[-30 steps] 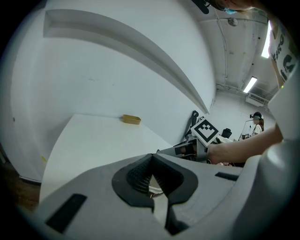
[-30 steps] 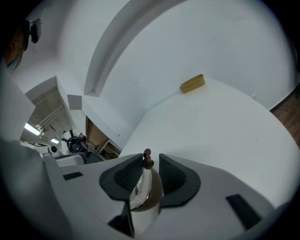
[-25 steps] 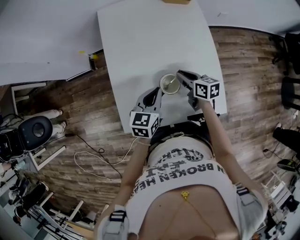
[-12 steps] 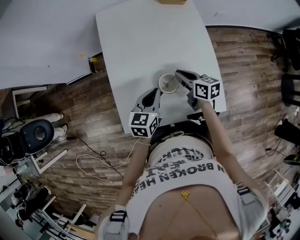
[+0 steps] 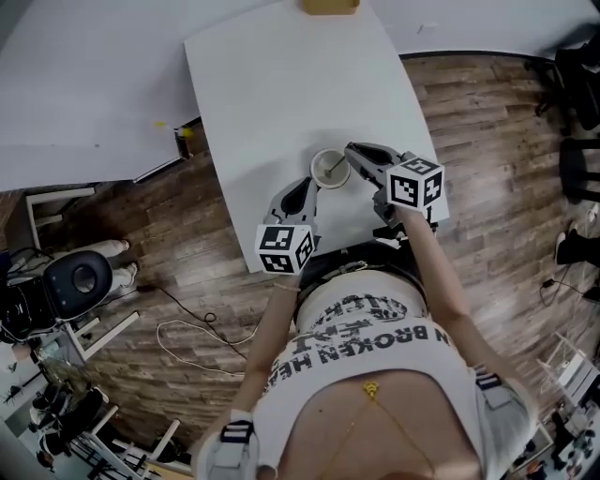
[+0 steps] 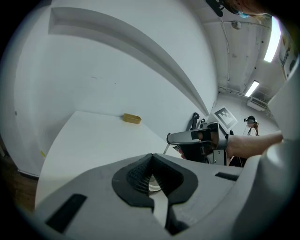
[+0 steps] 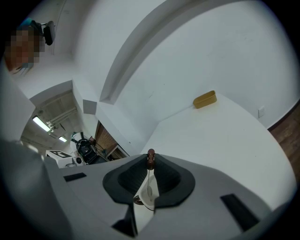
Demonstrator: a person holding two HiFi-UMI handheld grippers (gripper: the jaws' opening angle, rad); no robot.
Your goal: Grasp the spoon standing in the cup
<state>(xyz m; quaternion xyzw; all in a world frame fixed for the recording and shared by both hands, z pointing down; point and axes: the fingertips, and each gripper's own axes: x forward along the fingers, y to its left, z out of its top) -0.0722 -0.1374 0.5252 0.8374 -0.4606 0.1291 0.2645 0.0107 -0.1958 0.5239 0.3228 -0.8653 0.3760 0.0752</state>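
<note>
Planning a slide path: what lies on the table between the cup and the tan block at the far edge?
Nothing: the head view shows bare white table between cup and tan block.

The white surface (image 5: 281,84) in front of me is a long rectangle. A small tan block (image 5: 329,6) lies at its far edge, well apart from anything else. To the left a large white panel (image 5: 84,84) spreads out, with a little yellow object (image 5: 184,132) in the gap between it and the surface. The floor (image 5: 487,112) is brown wood planking. On it, near left, sits a black chair (image 5: 82,278), and a thin pale cable (image 5: 187,328) loops to its right. Dark furniture (image 5: 577,169) stands at the right edge, too small to tell apart. Strip lights (image 6: 252,88) glow on the ceiling.
</note>
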